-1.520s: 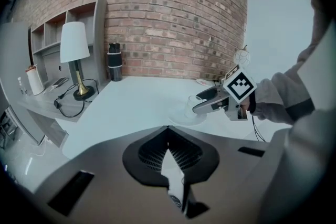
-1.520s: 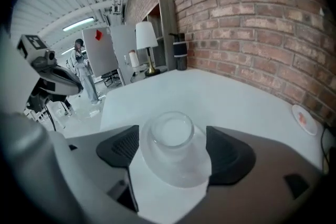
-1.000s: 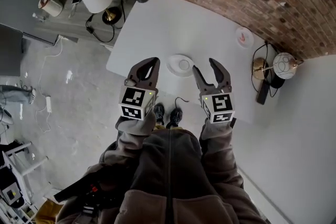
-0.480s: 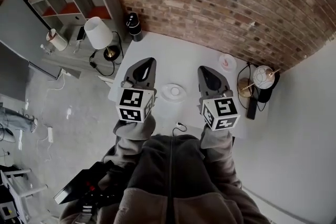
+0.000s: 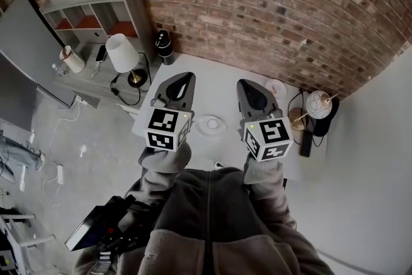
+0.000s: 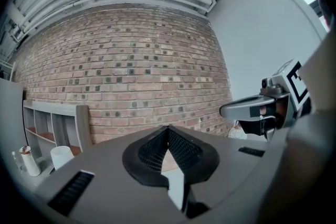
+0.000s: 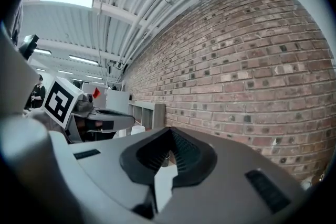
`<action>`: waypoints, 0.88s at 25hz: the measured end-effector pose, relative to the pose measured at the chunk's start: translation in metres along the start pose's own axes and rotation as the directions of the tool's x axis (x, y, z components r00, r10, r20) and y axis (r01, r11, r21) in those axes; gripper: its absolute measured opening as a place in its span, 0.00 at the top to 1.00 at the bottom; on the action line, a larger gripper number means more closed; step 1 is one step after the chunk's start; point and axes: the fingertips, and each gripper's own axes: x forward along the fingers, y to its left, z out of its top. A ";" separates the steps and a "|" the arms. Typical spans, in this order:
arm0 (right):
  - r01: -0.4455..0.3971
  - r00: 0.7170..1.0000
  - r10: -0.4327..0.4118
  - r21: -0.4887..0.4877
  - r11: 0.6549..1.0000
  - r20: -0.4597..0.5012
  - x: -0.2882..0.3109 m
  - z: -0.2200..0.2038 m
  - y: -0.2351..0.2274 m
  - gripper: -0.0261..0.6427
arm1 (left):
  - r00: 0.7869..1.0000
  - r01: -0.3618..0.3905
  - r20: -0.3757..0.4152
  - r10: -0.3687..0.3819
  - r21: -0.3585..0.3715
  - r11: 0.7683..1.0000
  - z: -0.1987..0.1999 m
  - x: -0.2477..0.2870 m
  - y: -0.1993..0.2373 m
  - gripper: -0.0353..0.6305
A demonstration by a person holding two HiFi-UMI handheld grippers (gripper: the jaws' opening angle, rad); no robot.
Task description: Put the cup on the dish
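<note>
A white cup sits on a white dish (image 5: 211, 125) near the front of the white table (image 5: 212, 84); the two are too small to tell apart clearly. My left gripper (image 5: 185, 77) hangs to the left of them and my right gripper (image 5: 246, 84) to the right, both raised above the table. Both are shut with nothing between the jaws. In the left gripper view the left gripper (image 6: 168, 129) points at the brick wall, and the right gripper (image 6: 255, 108) shows at its side. The right gripper (image 7: 170, 131) also faces the wall. Cup and dish are hidden in both gripper views.
A small pink-marked plate (image 5: 277, 89) lies at the table's far right. A black speaker (image 5: 165, 46) stands at the far left corner. A white-shade lamp (image 5: 121, 52) and shelves (image 5: 90, 22) are left of the table; a globe lamp (image 5: 318, 104) is right. The brick wall (image 5: 257, 3) runs behind.
Both grippers' jaws stood open a second ago and are now closed. The grippers have risen and the head view has tilted up, so the table looks smaller and more wall shows.
</note>
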 end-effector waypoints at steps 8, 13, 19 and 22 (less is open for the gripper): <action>0.010 1.000 -0.010 -0.021 1.000 0.025 -0.006 0.014 -0.006 0.96 | 1.000 -0.009 -0.003 0.009 -0.003 1.000 0.005 0.003 0.005 0.94; 0.021 0.999 -0.020 -0.030 0.999 0.031 -0.010 0.019 -0.008 0.96 | 1.000 0.007 -0.004 -0.007 0.001 1.000 0.006 0.004 0.000 0.94; 0.026 0.999 -0.026 -0.029 0.999 0.030 -0.012 0.019 -0.010 0.96 | 1.000 0.016 -0.010 -0.016 0.003 1.000 0.004 0.005 -0.004 0.94; 0.028 0.999 -0.027 -0.026 0.999 0.030 -0.014 0.018 -0.010 0.96 | 1.000 0.025 -0.013 -0.024 0.006 1.000 0.002 0.005 -0.006 0.94</action>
